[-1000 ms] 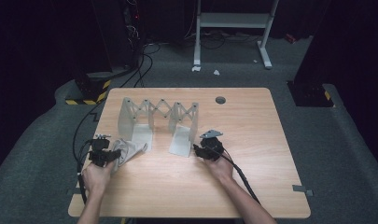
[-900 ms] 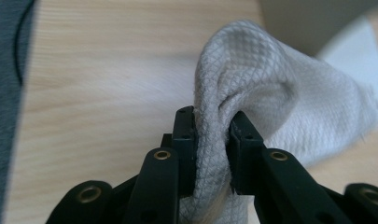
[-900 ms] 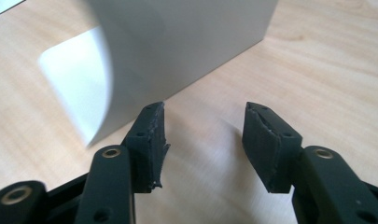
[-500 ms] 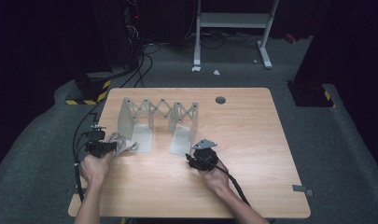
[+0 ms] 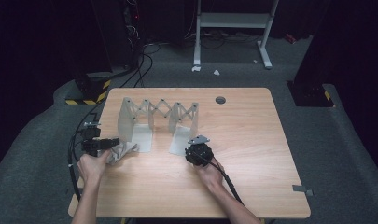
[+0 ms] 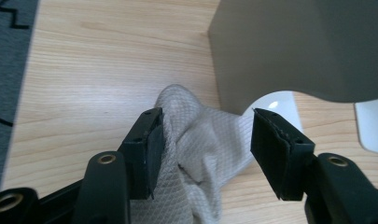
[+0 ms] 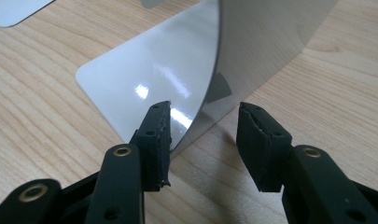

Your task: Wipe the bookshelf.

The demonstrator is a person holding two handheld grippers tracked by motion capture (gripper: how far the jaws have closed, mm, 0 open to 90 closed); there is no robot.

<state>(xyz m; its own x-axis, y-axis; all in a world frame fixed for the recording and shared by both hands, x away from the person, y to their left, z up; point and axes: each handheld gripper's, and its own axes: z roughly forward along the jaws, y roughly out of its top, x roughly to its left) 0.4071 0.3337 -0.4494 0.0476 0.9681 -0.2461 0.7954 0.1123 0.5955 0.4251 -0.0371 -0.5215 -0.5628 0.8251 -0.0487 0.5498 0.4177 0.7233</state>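
Two claws at the folding rack — cloth and foot plate in reach.
Left claw gapes around the cloth; right claw, drawn back slightly, straddles the plate edge, seemingly unclamped — grip pending.

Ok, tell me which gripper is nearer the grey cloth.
Left. The left gripper has its open jaws around the cloth; the right gripper is across the table, at the rack's base plate.

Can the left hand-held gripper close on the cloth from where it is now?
Probably yes: the left hand-held gripper is open with the cloth bunched between its jaws, nothing in front. The rack's panel stands just beyond.
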